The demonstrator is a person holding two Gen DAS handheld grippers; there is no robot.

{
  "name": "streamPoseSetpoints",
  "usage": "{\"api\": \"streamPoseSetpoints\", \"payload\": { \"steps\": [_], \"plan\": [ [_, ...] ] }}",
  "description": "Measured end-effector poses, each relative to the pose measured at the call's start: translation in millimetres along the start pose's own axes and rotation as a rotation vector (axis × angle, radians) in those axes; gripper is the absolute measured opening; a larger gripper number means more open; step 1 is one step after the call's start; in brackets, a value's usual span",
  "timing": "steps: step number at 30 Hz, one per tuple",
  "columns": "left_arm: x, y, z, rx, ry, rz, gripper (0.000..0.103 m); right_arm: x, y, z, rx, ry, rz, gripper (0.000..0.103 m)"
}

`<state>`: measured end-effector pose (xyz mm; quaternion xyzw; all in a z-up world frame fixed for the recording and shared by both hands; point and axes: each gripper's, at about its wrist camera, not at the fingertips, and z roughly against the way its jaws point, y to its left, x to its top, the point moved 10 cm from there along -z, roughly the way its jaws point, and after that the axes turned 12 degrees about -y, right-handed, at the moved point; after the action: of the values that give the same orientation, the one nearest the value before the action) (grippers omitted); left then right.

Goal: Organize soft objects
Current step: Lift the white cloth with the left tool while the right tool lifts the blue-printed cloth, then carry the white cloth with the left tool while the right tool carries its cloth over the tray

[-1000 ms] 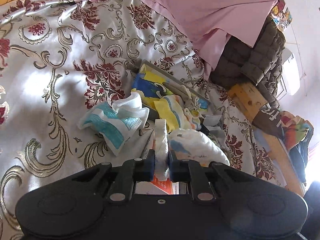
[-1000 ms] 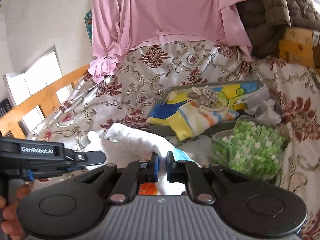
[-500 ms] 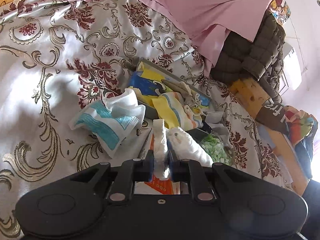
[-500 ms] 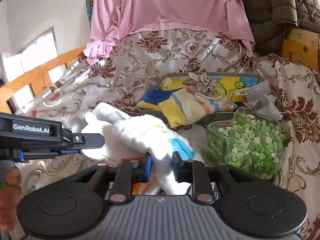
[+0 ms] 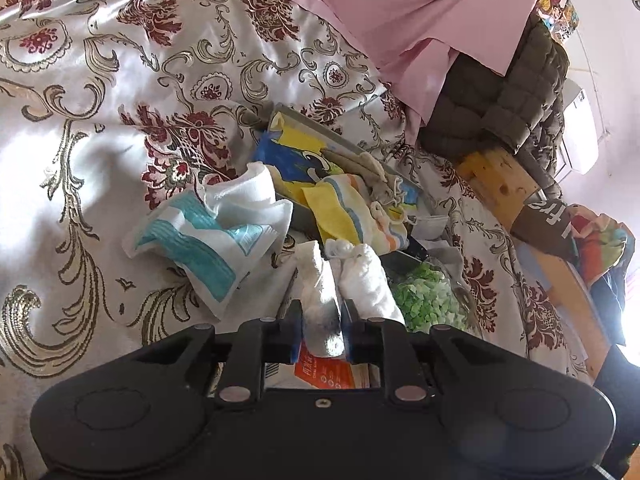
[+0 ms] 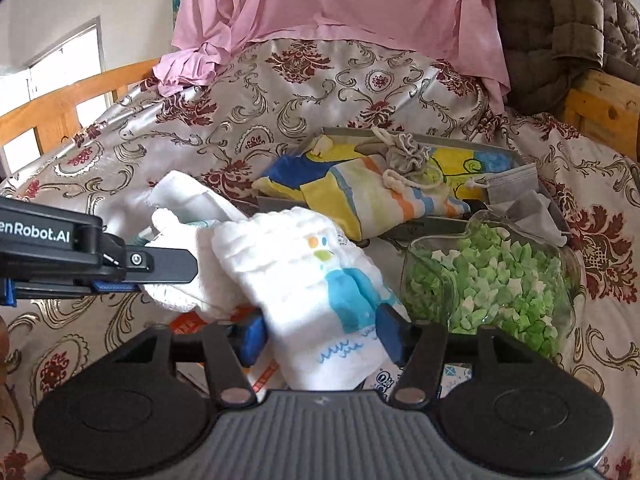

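A white cloth with a blue figure print [image 6: 316, 280] hangs folded between my two grippers above the bed. My left gripper [image 5: 320, 332] is shut on one end of it [image 5: 320, 296]; it shows from the side in the right wrist view [image 6: 168, 260]. My right gripper [image 6: 320, 336] is open, its blue pads wide apart, with the cloth lying loosely between them. A white cloth with teal stripes [image 5: 212, 236] lies crumpled on the bedspread to the left. A grey tray [image 6: 440, 226] behind holds a yellow-blue cloth, a striped cloth [image 6: 384, 196] and a grey drawstring pouch [image 6: 408, 158].
A glass jar of green paper stars [image 6: 492, 276] lies at the right, close to my right gripper. An orange-printed packet [image 5: 332, 372] lies under the cloth. A pink sheet [image 6: 340, 4] and a brown quilt [image 6: 560, 20] are at the bed's head. A wooden bed rail [image 6: 60, 104] runs on the left.
My right gripper has opened and let go of the white cloth, which now lies slack between its pads. My left gripper stays shut on the cloth.
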<state>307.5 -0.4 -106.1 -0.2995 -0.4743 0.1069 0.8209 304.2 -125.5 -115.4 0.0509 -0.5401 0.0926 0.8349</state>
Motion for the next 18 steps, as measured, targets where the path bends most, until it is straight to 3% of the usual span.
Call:
{"api": "streamPoseSetpoints", "payload": {
  "steps": [4, 7, 9, 15, 18],
  "plan": [
    [-1.4, 1.4, -2.6, -0.004, 0.003, 0.012, 0.022, -4.5, -2.1, -6.6, 0.005, 0.028, -0.007, 0.068],
    [-2.6, 2.5, -4.9, -0.008, 0.013, 0.013, 0.023, -7.2, -3.9, -8.7, 0.028, 0.048, -0.061, 0.064],
    [-4.6, 2.2, -6.5, -0.019, 0.026, 0.018, 0.023, -6.5, -4.8, -9.4, 0.044, 0.058, -0.090, 0.048],
    [-6.5, -4.6, -7.2, -0.038, 0.027, -0.012, 0.020, -6.6, -3.0, -5.5, 0.046, 0.054, -0.080, 0.015],
    [-3.9, -11.1, -4.7, -0.058, 0.008, -0.041, 0.016, -0.5, -5.9, 2.4, 0.018, 0.002, -0.056, 0.009]
  ]
}}
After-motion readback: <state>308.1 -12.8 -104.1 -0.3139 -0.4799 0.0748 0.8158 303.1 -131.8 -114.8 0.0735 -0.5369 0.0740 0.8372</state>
